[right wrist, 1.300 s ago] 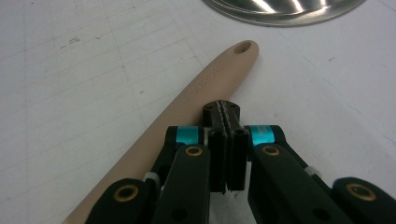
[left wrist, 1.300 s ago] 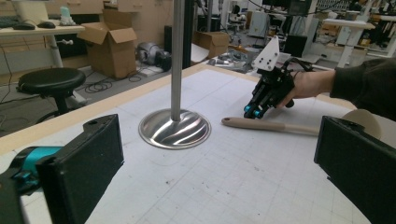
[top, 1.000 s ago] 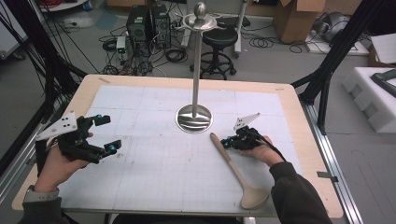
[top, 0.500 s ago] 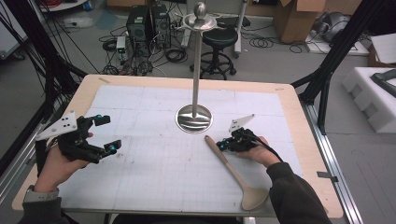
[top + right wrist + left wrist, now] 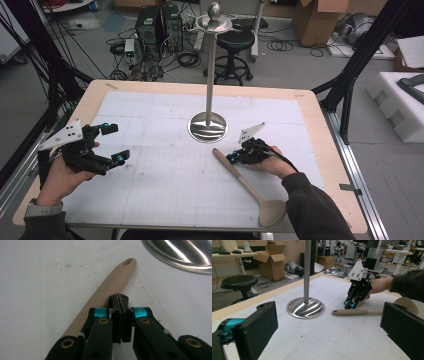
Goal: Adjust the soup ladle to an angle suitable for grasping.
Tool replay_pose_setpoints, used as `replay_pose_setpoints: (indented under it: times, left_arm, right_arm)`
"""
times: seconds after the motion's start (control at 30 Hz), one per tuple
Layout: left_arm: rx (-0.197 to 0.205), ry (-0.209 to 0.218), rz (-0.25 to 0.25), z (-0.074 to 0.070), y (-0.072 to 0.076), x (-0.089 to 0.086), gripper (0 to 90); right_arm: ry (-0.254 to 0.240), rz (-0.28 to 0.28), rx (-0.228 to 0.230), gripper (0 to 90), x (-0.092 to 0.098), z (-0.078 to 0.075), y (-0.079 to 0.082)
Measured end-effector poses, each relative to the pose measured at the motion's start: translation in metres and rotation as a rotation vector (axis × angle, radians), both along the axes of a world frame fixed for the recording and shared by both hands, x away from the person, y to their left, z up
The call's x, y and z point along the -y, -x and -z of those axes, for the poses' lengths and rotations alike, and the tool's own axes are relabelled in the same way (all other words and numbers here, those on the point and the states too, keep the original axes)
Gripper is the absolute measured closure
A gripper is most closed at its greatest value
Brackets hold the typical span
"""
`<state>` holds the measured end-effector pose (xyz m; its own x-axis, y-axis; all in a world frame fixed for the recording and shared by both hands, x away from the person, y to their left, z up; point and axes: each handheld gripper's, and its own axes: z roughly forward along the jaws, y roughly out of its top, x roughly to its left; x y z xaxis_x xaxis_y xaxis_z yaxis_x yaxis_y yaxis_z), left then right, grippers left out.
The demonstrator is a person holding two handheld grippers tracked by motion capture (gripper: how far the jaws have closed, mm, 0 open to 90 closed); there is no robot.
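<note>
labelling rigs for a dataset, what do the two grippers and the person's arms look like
Both the left gripper and right gripper are black with teal bands near the jaws; each carries a pale three-cornered plate. A black cable trails from the right one. Dark sleeves; a pale wristband on the left wrist.

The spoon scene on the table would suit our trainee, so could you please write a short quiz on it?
1. True or false: the right gripper is shut, with nothing between its jaws.
2. In the high view, which end of the beige spoon lies nearer the metal stand: A the handle tip, B the bowl?
3. In the left gripper view, how do the left gripper jaws stand, and is anything between them?

Key
1. True: the jaws meet, and the tips sit right at the spoon's handle, beside it; contact cannot be told.
2. A: the tip with the hole points toward the stand's round base.
3. They stand wide apart, with nothing between them.
</note>
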<state>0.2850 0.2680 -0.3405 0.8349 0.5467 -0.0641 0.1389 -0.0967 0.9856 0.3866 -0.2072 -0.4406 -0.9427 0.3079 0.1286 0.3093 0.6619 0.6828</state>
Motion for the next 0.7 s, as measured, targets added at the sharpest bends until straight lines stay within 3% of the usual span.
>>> replay_pose_setpoints:
  times: [0.7]
  left_arm:
    - [-0.001, -0.001, 0.0, 0.0, 0.0, -0.001, 1.8]
  right_arm:
    - [0.008, -0.082, -0.017, 90.0, -0.026, -0.001, 0.007]
